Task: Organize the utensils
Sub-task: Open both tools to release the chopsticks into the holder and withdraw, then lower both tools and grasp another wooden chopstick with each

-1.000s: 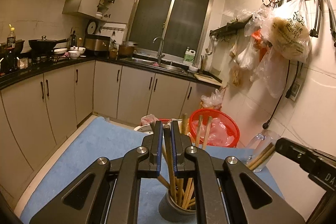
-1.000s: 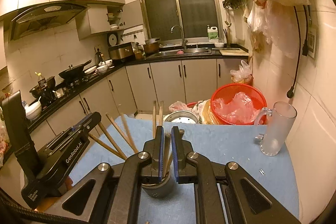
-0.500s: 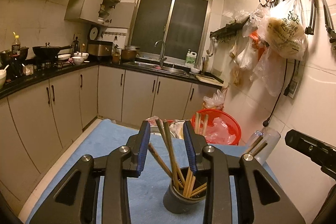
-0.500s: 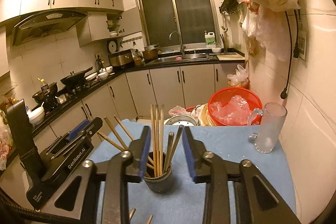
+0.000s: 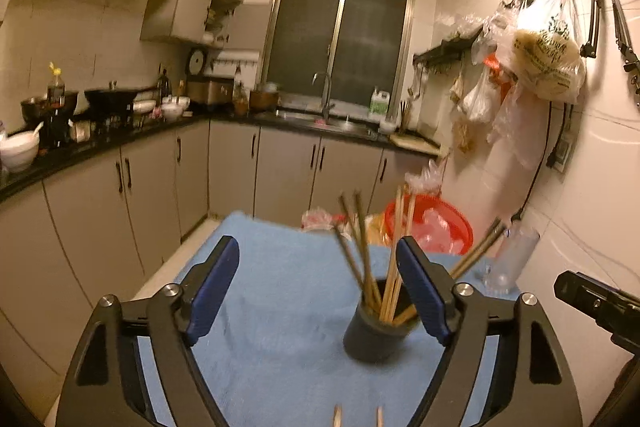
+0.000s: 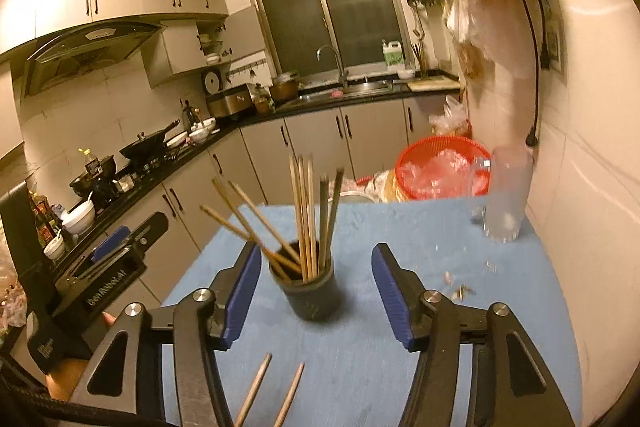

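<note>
Take the dark holder cup (image 6: 311, 291) on the blue cloth (image 6: 460, 327) as your landmark. Most chopsticks (image 6: 306, 223) already stand in it: one bundle near upright, several leaning out toward your left side. Two loose chopsticks (image 6: 272, 393) lie flat on the cloth on the near side of the cup, between it and you; these appear to be what is left to put away.

Your right gripper (image 6: 316, 291) faces the cup with its jaws spread wide and nothing held; the cup sits between the blue pads without touching them. Your left gripper (image 5: 320, 291) is likewise wide open and empty, the cup showing just inside its right-hand pad.

An empty glass mug (image 6: 506, 199) stands well beyond the cup by the wall, a red basket (image 6: 440, 173) behind it.

Judged stage: nearly complete, with one pair remaining.
</note>
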Action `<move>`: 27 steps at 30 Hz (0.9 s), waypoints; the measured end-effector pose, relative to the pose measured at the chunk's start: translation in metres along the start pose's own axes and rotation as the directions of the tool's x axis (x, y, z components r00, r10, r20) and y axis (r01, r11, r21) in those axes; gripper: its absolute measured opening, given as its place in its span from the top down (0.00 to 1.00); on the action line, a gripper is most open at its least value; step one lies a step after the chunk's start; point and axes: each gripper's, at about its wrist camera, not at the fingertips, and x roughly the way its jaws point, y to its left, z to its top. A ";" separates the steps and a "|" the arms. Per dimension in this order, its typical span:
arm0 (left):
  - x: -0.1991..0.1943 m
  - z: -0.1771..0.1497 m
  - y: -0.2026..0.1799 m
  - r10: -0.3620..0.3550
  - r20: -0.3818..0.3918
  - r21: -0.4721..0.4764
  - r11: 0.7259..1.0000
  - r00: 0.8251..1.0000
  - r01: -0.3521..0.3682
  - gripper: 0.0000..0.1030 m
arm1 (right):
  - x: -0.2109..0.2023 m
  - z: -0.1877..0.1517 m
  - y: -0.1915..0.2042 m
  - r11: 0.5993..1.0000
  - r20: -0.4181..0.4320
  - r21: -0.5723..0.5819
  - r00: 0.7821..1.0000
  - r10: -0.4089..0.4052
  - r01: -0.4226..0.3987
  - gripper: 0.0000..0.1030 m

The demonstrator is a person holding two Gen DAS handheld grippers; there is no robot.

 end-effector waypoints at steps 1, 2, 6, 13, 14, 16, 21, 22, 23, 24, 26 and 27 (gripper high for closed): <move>-0.001 -0.004 0.005 0.003 -0.026 -0.004 1.000 1.000 -0.003 0.18 | 0.000 -0.006 -0.001 1.000 -0.013 0.008 1.000 0.000 0.000 0.37; -0.003 -0.009 0.009 0.008 -0.046 -0.006 1.000 0.999 -0.008 0.18 | 0.001 -0.013 -0.003 1.000 -0.027 0.017 1.000 -0.001 0.001 0.36; 0.000 -0.033 0.026 0.043 -0.169 0.019 0.999 0.985 -0.041 0.16 | 0.008 -0.035 -0.009 0.998 -0.092 0.057 0.996 0.008 -0.002 0.36; 0.022 -0.094 0.052 0.037 -0.452 -0.003 0.999 0.891 -0.043 0.16 | 0.040 -0.070 -0.012 0.994 -0.261 0.105 0.964 0.058 -0.031 0.43; 0.022 -0.105 0.056 0.025 -0.468 -0.030 0.999 0.883 -0.044 0.16 | 0.046 -0.075 -0.012 0.992 -0.285 0.118 0.956 0.075 -0.043 0.51; 0.024 -0.117 0.060 0.021 -0.487 -0.046 0.998 0.873 -0.050 0.16 | 0.060 -0.085 -0.015 0.985 -0.344 0.160 0.931 0.123 -0.070 0.58; 0.027 -0.125 0.060 0.030 -0.495 -0.005 0.999 0.869 -0.037 0.16 | 0.100 -0.102 -0.020 0.963 -0.461 0.257 0.865 0.197 -0.082 0.67; 0.027 -0.124 0.061 0.025 -0.496 -0.008 0.999 0.868 -0.033 0.21 | 0.109 -0.106 -0.020 0.957 -0.482 0.278 0.851 0.209 -0.078 0.69; 0.029 -0.122 0.061 0.018 -0.499 -0.010 1.000 0.866 -0.026 0.25 | 0.117 -0.108 -0.020 0.954 -0.501 0.290 0.838 0.217 -0.073 0.71; 0.033 -0.119 0.058 0.017 -0.505 -0.009 1.000 0.863 -0.025 0.36 | 0.129 -0.112 -0.019 0.951 -0.528 0.303 0.819 0.225 -0.065 0.74; 0.040 -0.119 0.060 0.009 -0.530 -0.010 1.000 0.848 -0.018 0.50 | 0.145 -0.115 -0.015 0.951 -0.557 0.306 0.800 0.221 -0.050 0.76; 0.044 -0.119 0.059 0.003 -0.537 -0.016 1.000 0.843 -0.013 0.54 | 0.152 -0.117 -0.013 0.952 -0.566 0.303 0.795 0.217 -0.044 0.76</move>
